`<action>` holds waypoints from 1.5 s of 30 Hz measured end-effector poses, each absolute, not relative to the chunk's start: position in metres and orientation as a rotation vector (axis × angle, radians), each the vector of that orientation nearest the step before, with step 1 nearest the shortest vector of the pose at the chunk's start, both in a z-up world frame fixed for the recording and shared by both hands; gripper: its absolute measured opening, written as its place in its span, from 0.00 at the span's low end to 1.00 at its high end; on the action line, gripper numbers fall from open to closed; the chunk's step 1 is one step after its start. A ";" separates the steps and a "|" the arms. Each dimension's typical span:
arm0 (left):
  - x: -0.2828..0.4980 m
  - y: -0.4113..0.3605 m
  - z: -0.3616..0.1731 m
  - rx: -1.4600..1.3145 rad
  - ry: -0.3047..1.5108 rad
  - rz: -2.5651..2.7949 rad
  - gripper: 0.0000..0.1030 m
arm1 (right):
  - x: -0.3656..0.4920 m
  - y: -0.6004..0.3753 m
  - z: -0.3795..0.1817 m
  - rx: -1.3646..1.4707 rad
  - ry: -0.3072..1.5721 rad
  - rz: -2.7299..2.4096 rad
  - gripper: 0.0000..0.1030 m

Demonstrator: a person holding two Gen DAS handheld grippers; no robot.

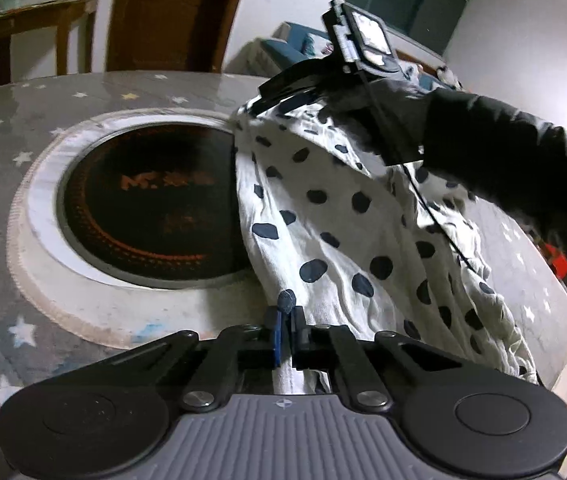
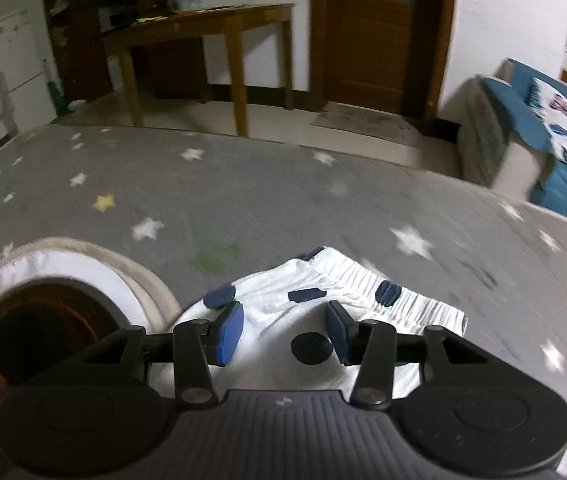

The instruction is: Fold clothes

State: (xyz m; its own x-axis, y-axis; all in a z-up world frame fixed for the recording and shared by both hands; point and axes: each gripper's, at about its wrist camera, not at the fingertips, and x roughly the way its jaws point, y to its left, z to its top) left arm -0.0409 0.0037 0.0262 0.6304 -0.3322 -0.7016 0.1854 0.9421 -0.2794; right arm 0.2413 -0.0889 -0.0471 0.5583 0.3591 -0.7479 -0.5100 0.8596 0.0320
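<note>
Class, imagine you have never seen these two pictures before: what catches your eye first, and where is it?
First, the white garment with dark blue spots, draped across the star-patterned grey table cover. Next, the black round cooktop ringed in white, sunk into the table beside the cloth. The left tool is clamped on the cloth's near end, while the right tool hangs open over the elastic waistband.

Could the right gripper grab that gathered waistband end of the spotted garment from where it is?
Probably yes: the right gripper is open just above the waistband, nothing between them.
</note>
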 end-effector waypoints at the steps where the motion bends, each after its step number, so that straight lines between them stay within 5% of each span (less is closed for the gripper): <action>1: -0.042 0.007 0.028 -0.191 0.833 -0.285 0.04 | 0.245 -0.079 -0.047 -0.198 0.833 0.527 0.45; 10: -0.052 0.024 0.033 -0.208 0.850 -0.201 0.11 | 0.240 -0.044 -0.018 -0.247 0.787 0.595 0.50; 22: -0.058 -0.022 0.067 -0.125 0.724 -0.313 0.14 | 0.182 -0.223 0.013 -0.235 0.803 0.322 0.50; 26: -0.054 -0.070 0.061 -0.069 0.759 -0.493 0.47 | 0.162 -0.299 -0.003 -0.149 0.841 0.198 0.50; 41: -0.056 -0.188 0.024 0.157 0.865 -0.731 0.46 | 0.124 -0.397 -0.051 0.016 0.872 0.096 0.49; 45: -0.055 -0.193 0.017 0.196 0.856 -0.716 0.31 | 0.129 -0.382 -0.049 -0.041 0.854 0.106 0.19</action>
